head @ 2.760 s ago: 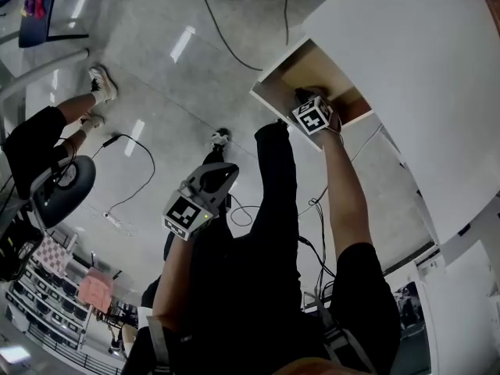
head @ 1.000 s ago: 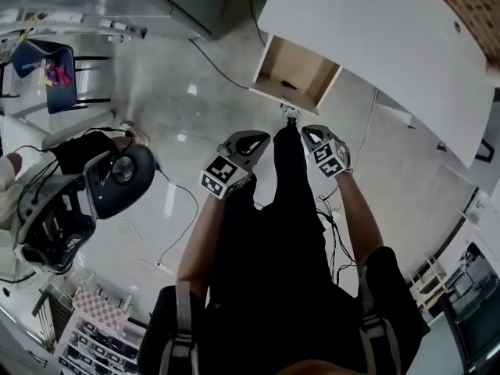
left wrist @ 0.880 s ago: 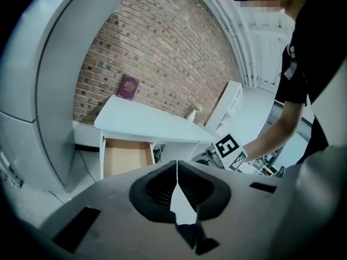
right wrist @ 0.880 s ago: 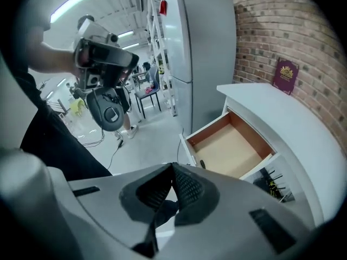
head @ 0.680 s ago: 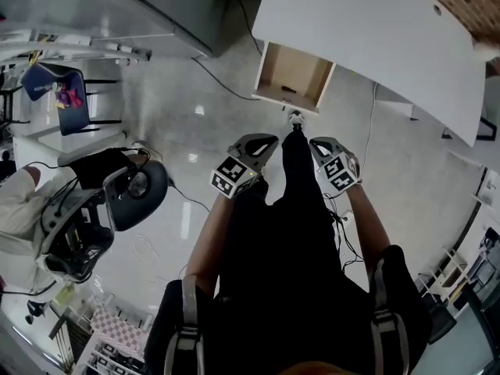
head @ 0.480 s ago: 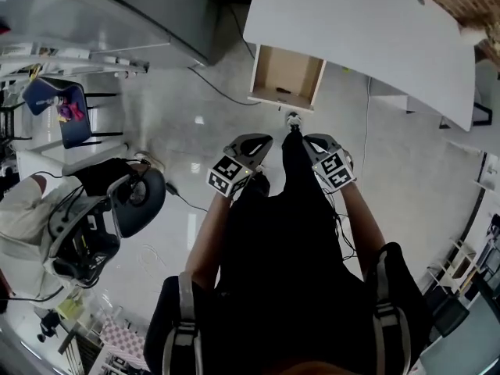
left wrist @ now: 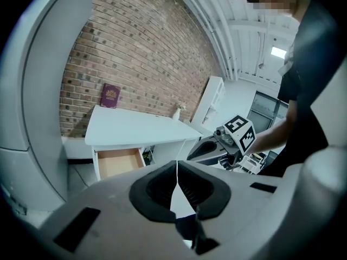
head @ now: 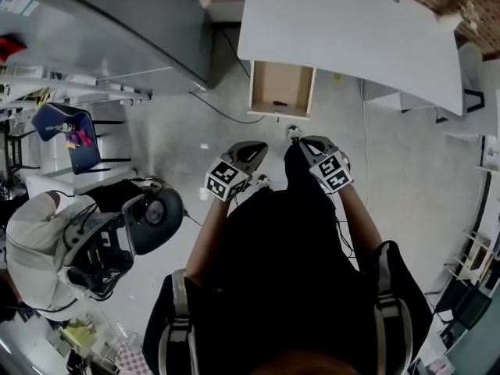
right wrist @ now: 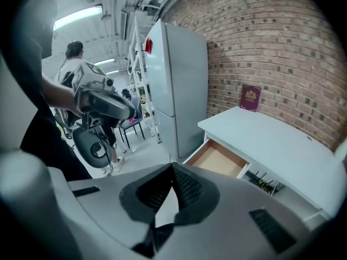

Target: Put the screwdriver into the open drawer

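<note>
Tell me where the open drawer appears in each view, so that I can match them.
Head view: the open drawer is at top centre, sticking out from the white desk.
Left gripper view: the open drawer is at lower left, under the desk top.
Right gripper view: the open drawer is just right of centre, below the desk top.
Shared landmark: the white desk that holds it.

Small dark speck (head: 279, 102) inside the open drawer (head: 293, 83), too tiny for any sure name
</note>
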